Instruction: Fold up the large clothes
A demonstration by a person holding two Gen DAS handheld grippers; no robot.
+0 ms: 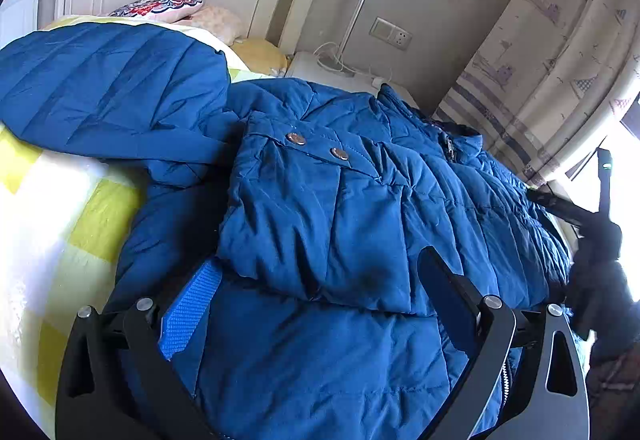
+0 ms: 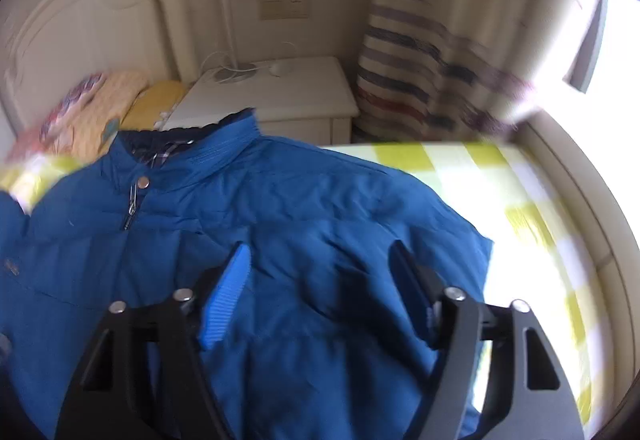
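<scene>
Nearest the lens in the left wrist view, the left gripper (image 1: 316, 304) stood with its jaws spread wide over the blue padded jacket (image 1: 360, 200), pinching nothing; the blue pad showed at lower left, the black finger at lower right. Just beyond the fingertips lay a folded panel bearing two metal snaps (image 1: 318, 146), and a sleeve (image 1: 108, 88) bulged across the upper left onto the yellow checked bedspread (image 1: 52, 208).

In the right wrist view, the right gripper (image 2: 320, 292) likewise hung with its jaws apart above the jacket's right-hand part, nothing between them; the picture was blurred. Past it the collar (image 2: 208, 148) and zip pull (image 2: 132, 208) sat in the upper left, the bedspread showing bright at right, with a white nightstand (image 2: 272, 96) behind.

The jacket seemed partly folded. To do the next fold well, each gripper would probably need to take a firm bite on the thick edge, lift both sides evenly, and lay the padding flat so trapped air did not spring the fold open.
</scene>
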